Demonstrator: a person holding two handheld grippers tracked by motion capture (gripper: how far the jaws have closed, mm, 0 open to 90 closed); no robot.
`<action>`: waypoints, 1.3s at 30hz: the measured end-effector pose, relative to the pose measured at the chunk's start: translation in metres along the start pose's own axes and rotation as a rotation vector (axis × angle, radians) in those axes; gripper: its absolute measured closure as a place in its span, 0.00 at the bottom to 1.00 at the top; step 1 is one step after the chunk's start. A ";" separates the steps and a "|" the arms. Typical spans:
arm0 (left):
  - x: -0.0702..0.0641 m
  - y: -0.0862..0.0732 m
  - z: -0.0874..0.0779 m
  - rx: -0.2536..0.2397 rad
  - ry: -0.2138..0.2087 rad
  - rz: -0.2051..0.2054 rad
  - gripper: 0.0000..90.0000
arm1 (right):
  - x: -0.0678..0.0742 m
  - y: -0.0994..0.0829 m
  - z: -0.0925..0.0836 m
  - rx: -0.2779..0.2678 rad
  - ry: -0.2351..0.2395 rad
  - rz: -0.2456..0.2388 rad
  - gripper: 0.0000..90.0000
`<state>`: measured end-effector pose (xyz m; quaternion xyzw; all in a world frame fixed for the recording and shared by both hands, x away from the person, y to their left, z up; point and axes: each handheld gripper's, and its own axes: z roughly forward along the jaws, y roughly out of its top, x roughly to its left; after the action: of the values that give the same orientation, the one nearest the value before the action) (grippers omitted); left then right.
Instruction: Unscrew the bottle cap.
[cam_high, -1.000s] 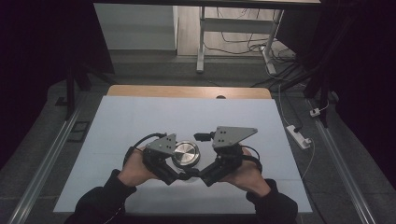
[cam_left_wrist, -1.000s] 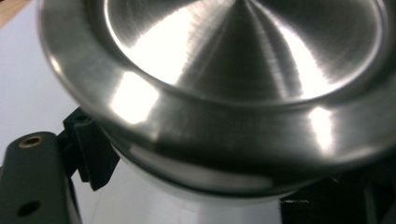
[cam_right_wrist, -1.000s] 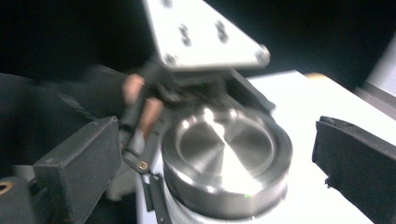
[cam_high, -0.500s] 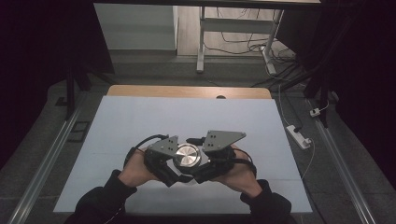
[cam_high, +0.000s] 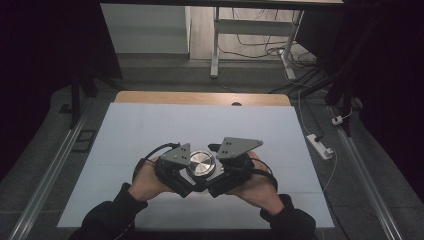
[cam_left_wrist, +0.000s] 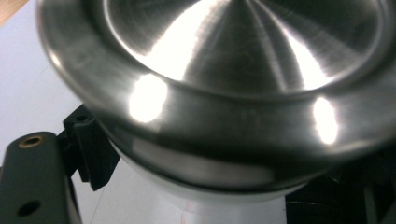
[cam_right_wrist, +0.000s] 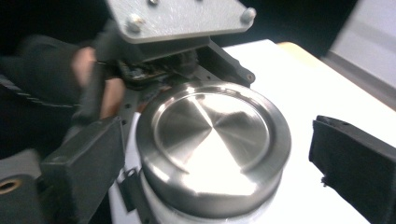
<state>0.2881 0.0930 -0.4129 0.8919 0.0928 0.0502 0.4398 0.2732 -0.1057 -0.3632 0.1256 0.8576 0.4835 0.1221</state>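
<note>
High view: left gripper (cam_high: 187, 181) clamps steel-lidded jar (cam_high: 201, 163); right gripper (cam_high: 216, 183) jaws just widening, straddling lid untouched.

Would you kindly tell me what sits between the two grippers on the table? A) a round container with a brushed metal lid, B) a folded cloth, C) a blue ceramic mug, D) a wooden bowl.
A: the high view shows a round container with a shiny brushed metal lid between the left gripper and the right gripper.
</note>
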 end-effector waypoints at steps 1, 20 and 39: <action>-0.001 0.000 0.001 0.005 0.002 0.002 0.17 | 0.003 0.000 0.002 -0.003 -0.010 -0.012 0.10; 0.008 -0.009 0.004 0.010 -0.043 0.022 0.17 | -0.009 -0.004 -0.006 -0.074 0.087 0.000 0.21; 0.032 -0.027 0.004 0.030 0.098 -0.048 0.17 | -0.009 -0.013 0.000 -0.050 0.054 -0.006 0.21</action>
<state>0.3169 0.1133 -0.4365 0.8923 0.1365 0.0820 0.4225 0.2805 -0.1151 -0.3740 0.1069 0.8485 0.5078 0.1035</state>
